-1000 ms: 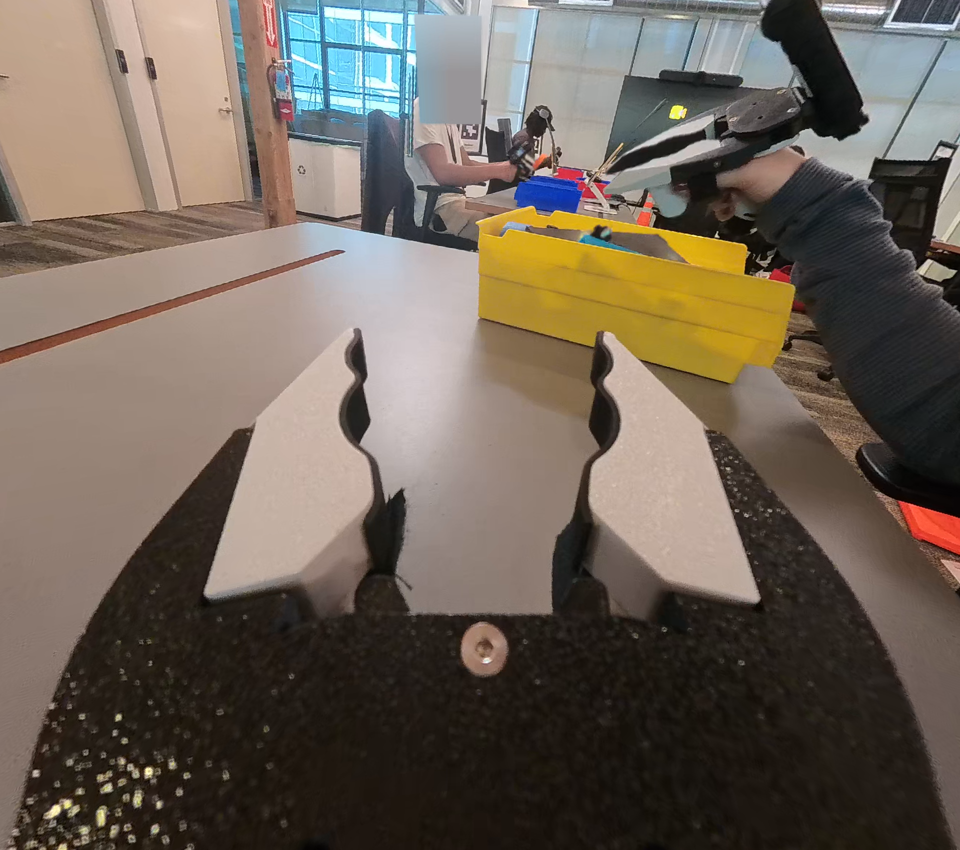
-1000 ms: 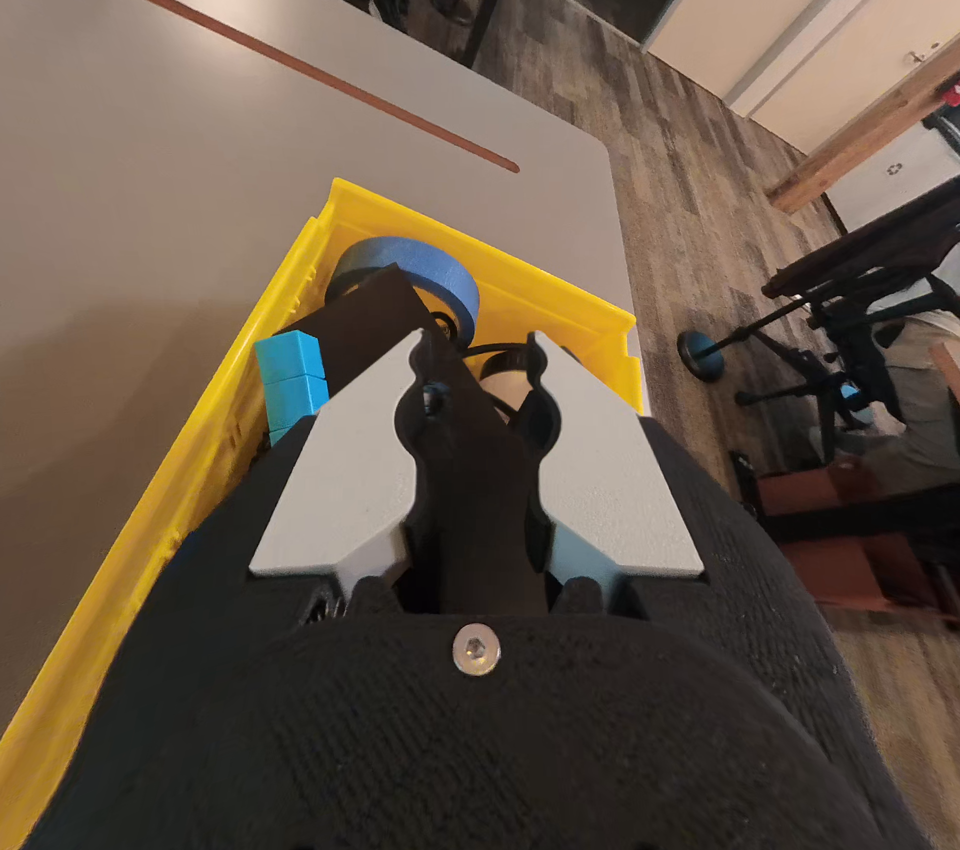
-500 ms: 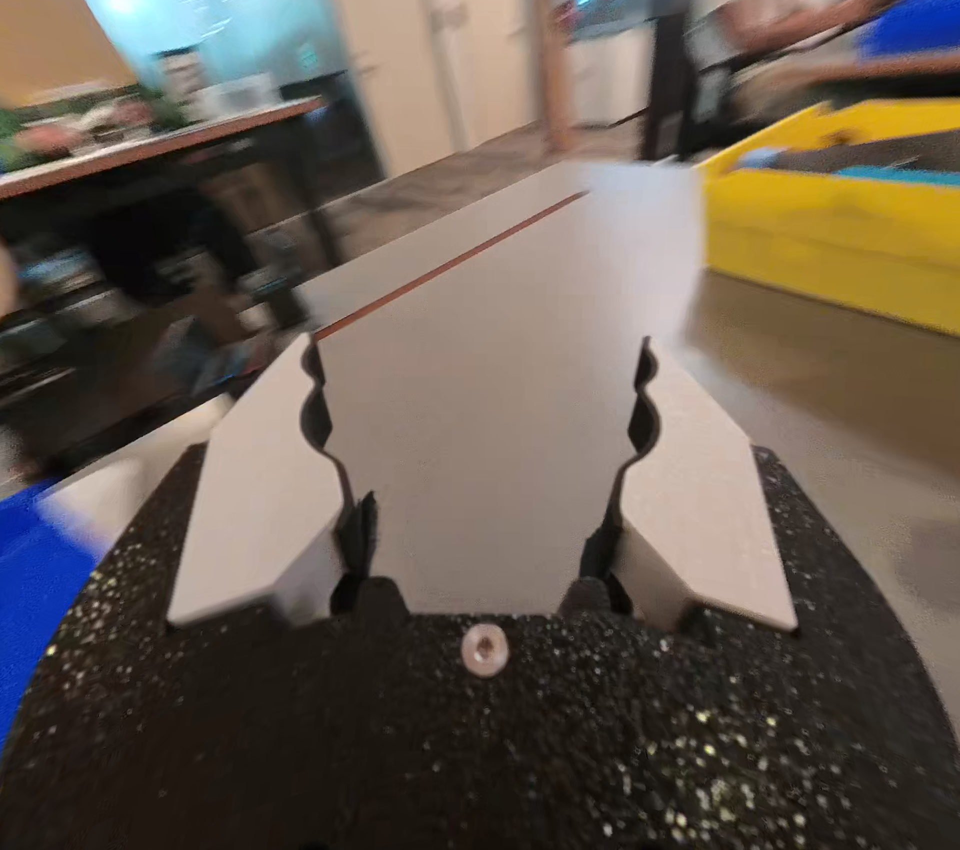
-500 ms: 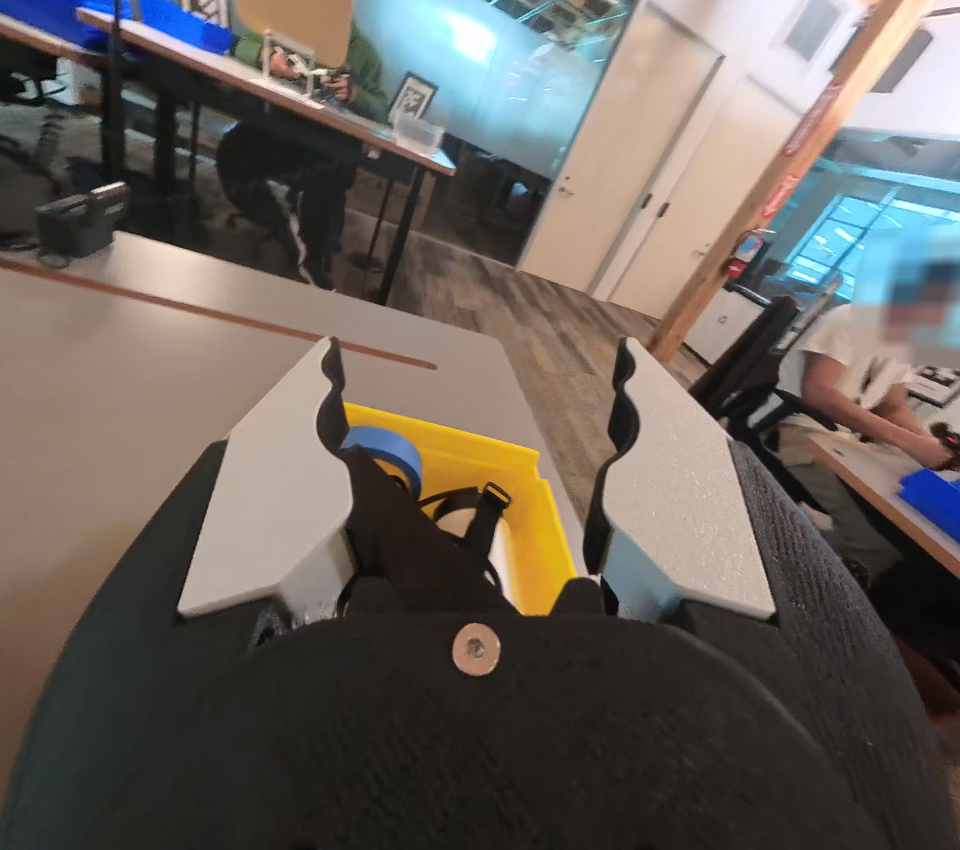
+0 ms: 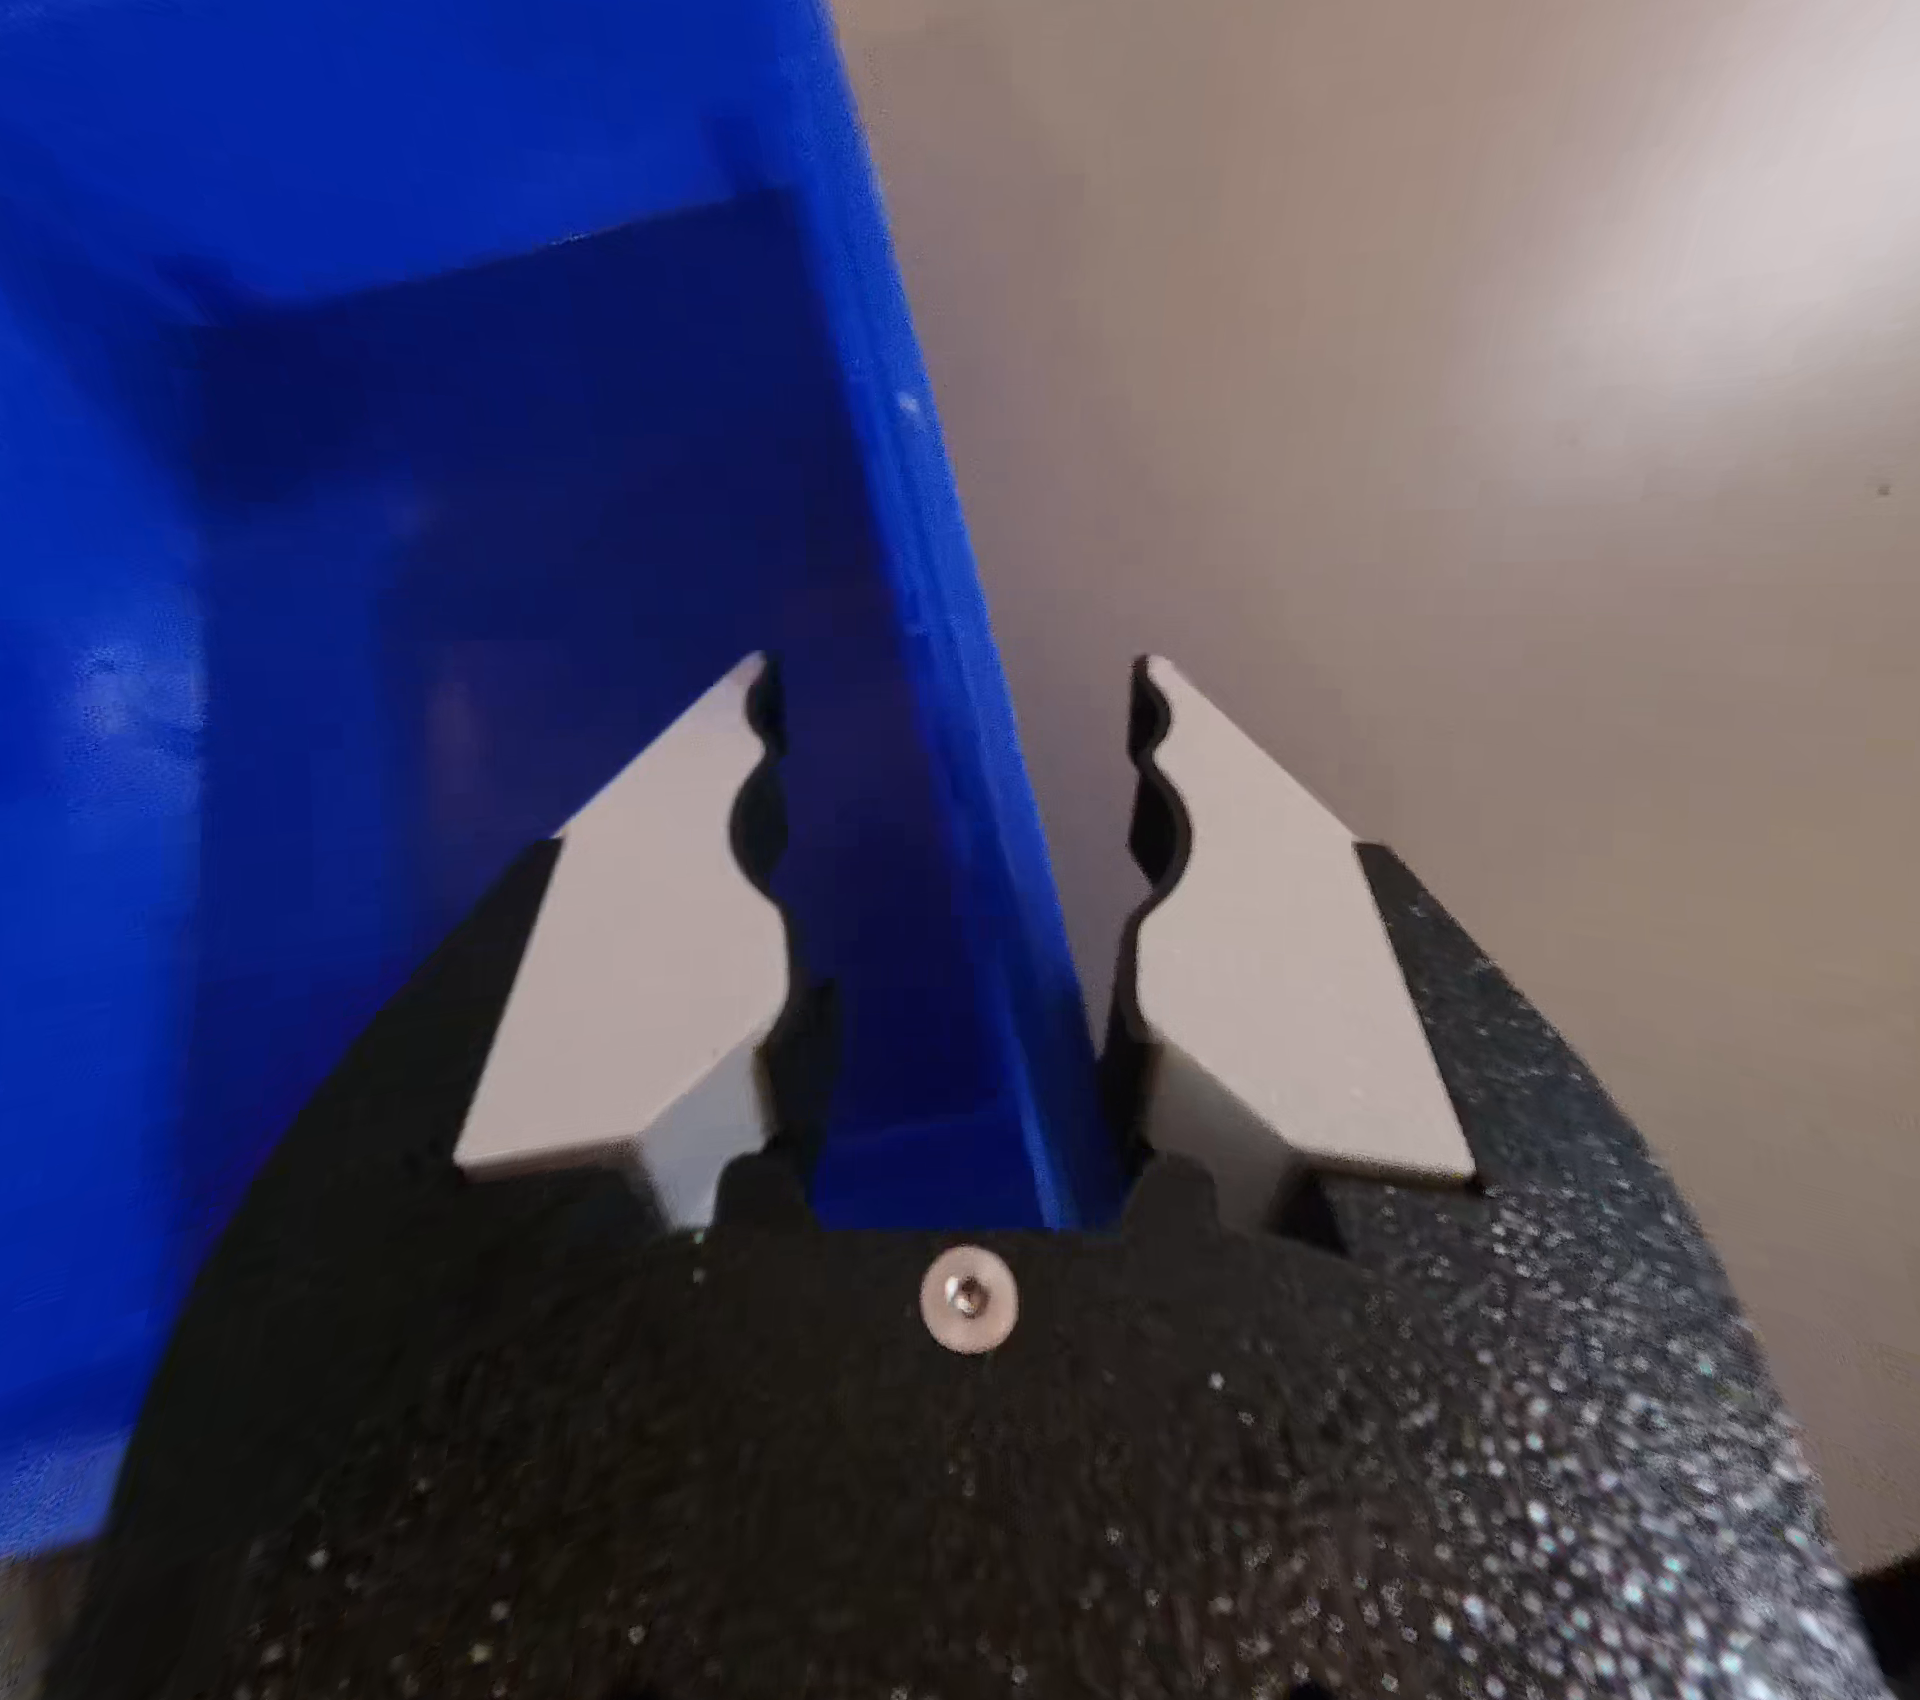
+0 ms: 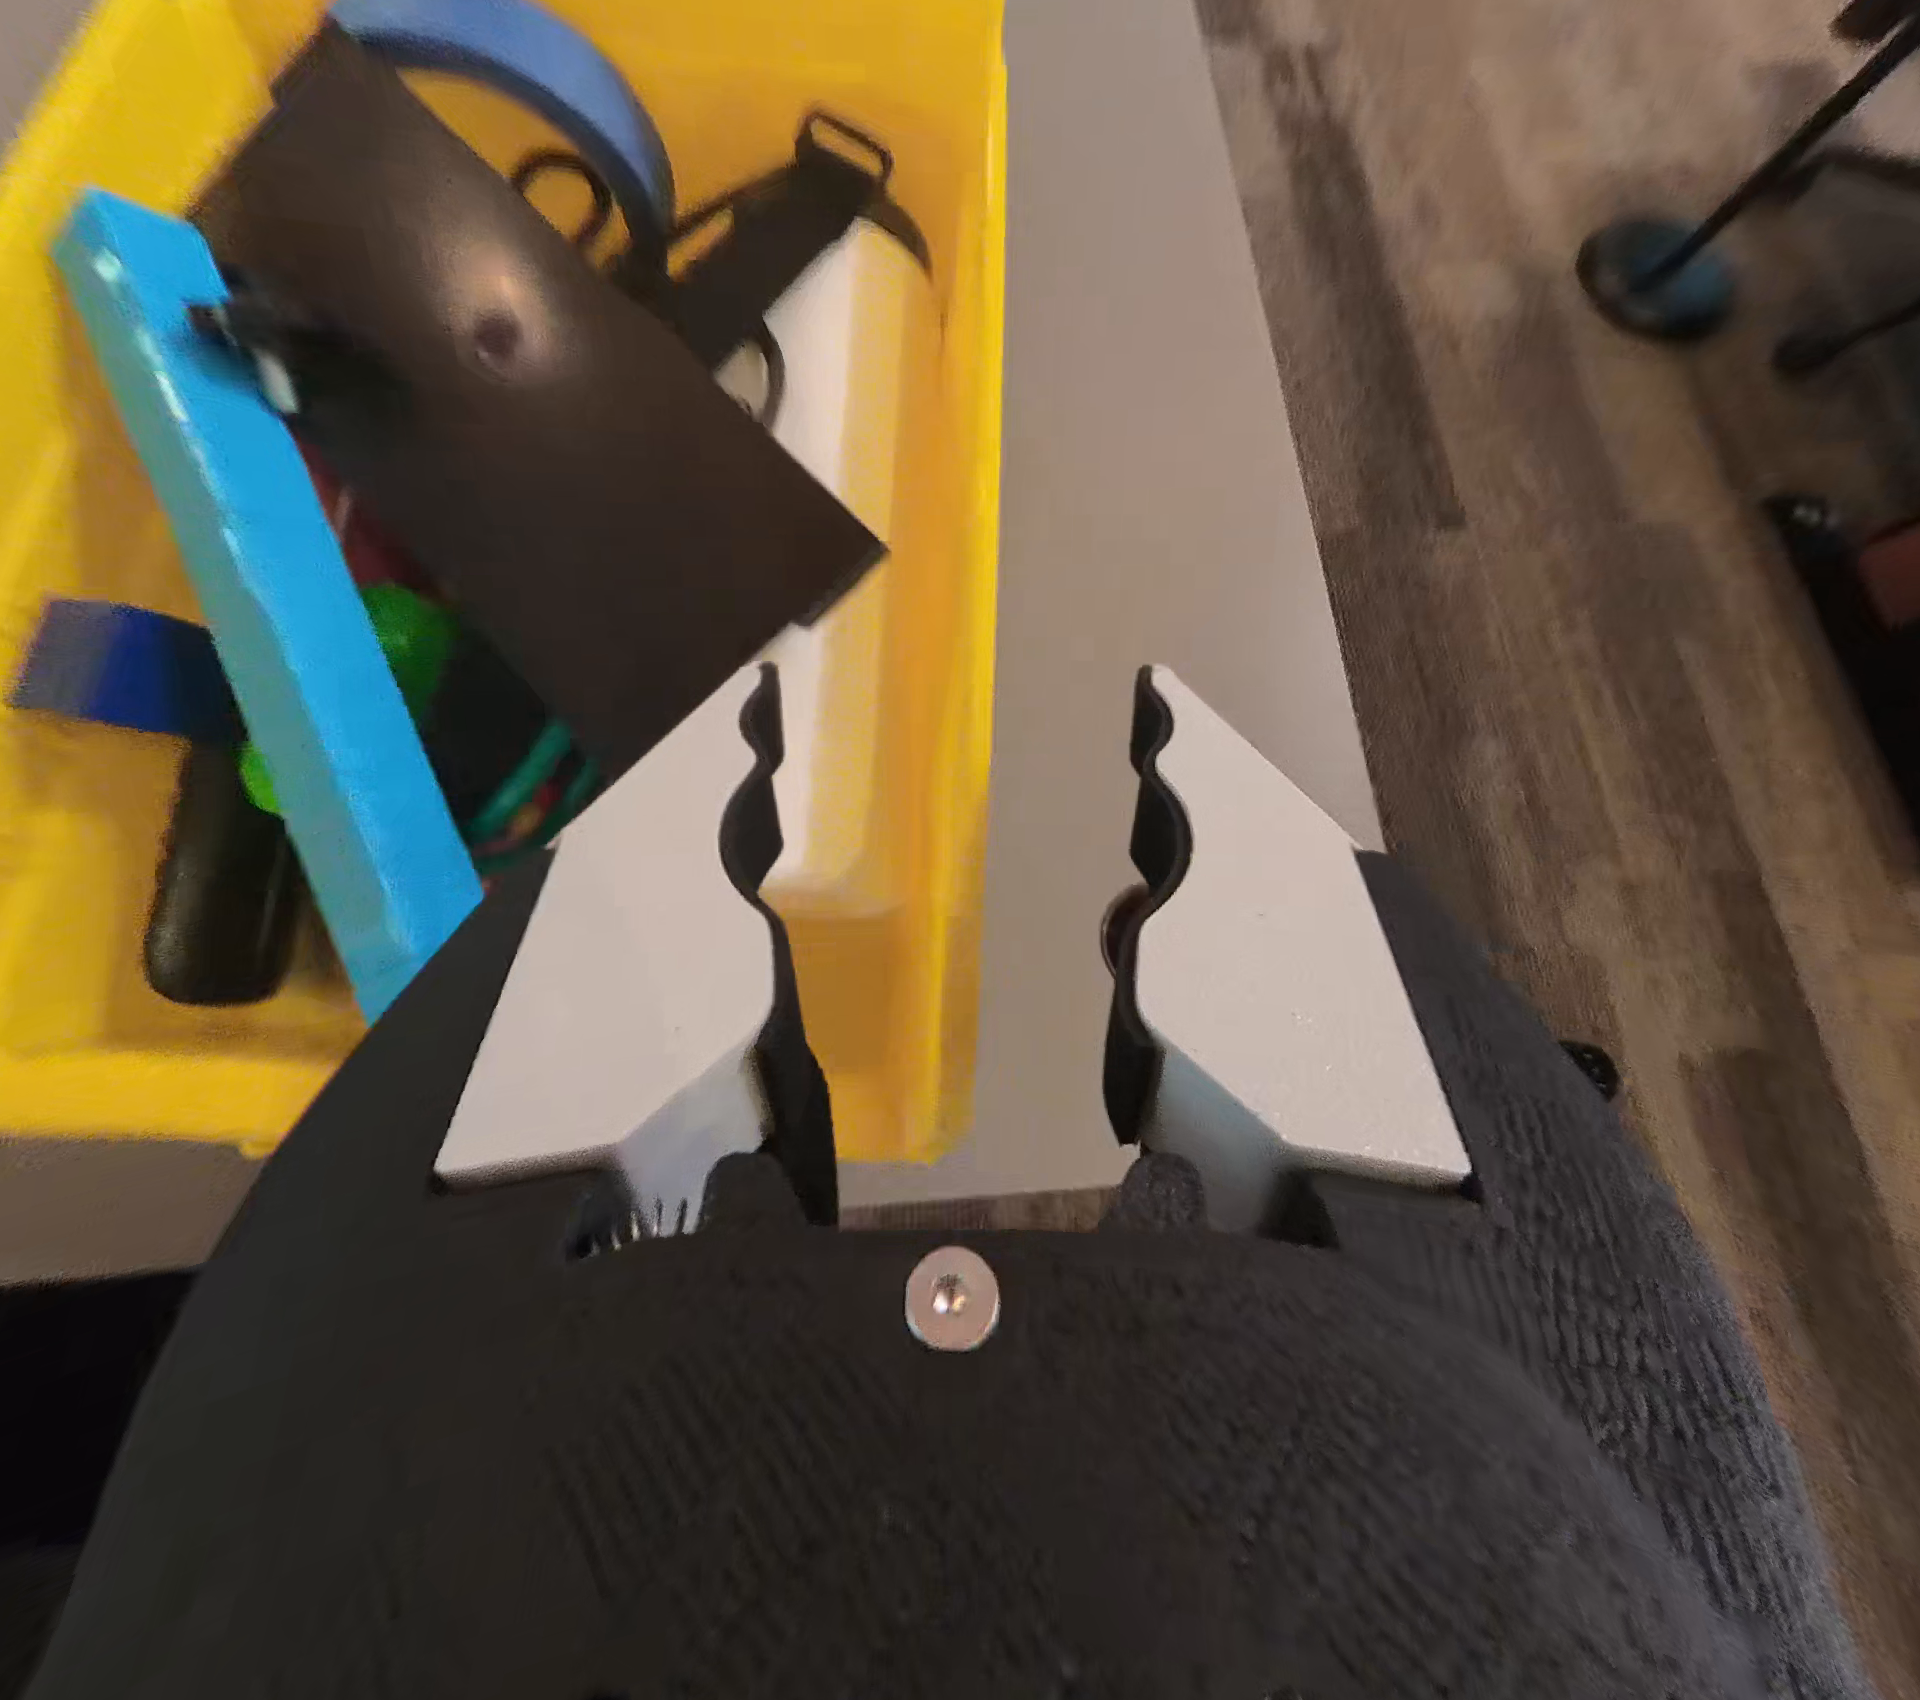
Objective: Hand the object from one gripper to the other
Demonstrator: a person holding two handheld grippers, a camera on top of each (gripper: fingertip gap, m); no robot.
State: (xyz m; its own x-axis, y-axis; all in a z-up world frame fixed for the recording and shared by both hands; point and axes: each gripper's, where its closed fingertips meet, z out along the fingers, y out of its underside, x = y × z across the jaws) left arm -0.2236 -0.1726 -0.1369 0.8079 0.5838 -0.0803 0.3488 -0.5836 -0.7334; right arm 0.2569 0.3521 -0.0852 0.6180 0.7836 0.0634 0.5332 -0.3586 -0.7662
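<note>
Right wrist view: right gripper (image 6: 951,684), spread and empty, hovers right of black plate (image 6: 540,362) in yellow bin (image 6: 966,300); left gripper (image 5: 951,674) spread over blue bin (image 5: 416,92).

Grey tabletop (image 6: 1091,362) extends ahead of the claw. Wood-plank floor (image 6: 1558,507) lies to its right. A dark round stand base (image 6: 1652,284) sits on the floor, far right.

A deep blue plastic bin (image 5: 416,300) sits on a pale grey-beige tabletop (image 5: 1455,300); a bright yellow plastic bin (image 6: 935,507) holds a black flat panel (image 6: 540,403), a sky-blue flat bar (image 6: 270,590), a blue tape roll (image 6: 540,40); grey-brown wood-grain floor (image 6: 1507,403).
</note>
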